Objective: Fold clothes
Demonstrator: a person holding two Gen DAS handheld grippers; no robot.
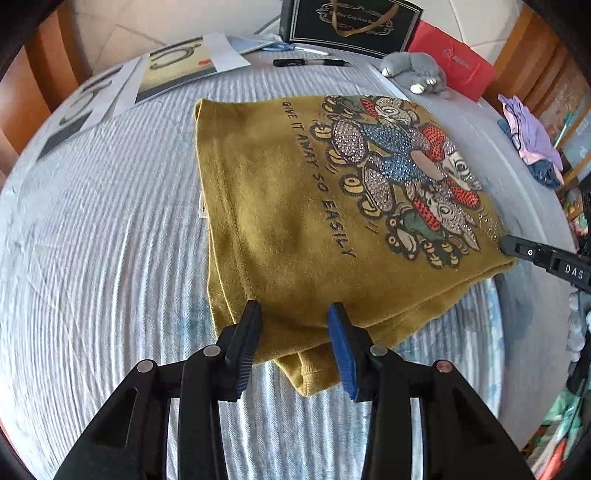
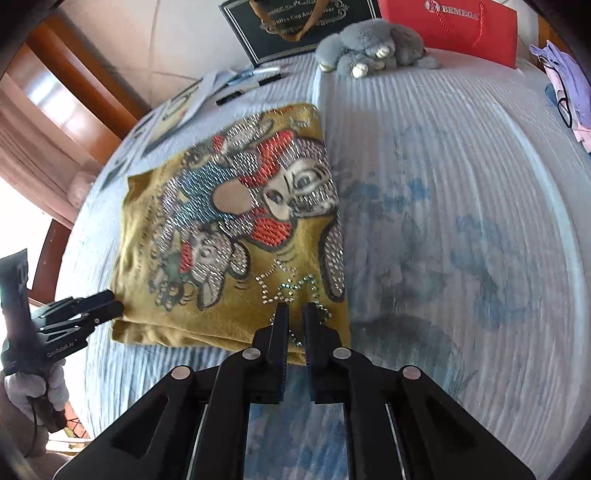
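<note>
A mustard-yellow shirt (image 1: 280, 206) with a sequinned cartoon print lies folded into a rectangle on the white-and-blue bedspread (image 1: 110, 221). My left gripper (image 1: 294, 314) stands open over the shirt's near edge, with the cloth showing between its blue-padded fingers but not pinched. From the right wrist view, the left gripper (image 2: 116, 302) sits at the left edge of the shirt (image 2: 221, 317). My right gripper (image 2: 296, 314) has its jaws nearly together over the shirt's near right corner. In the left wrist view the right gripper (image 1: 504, 243) touches the shirt's right corner. No cloth is visibly clamped.
A grey plush toy (image 2: 369, 48), a black gift bag (image 1: 351, 22) and a red bag (image 2: 447, 26) stand at the far edge. Pens (image 1: 310, 62) and printed sheets (image 1: 177, 66) lie far left. Loose clothes (image 1: 528, 140) hang at the right. A gloved hand (image 2: 33, 387) holds the left gripper.
</note>
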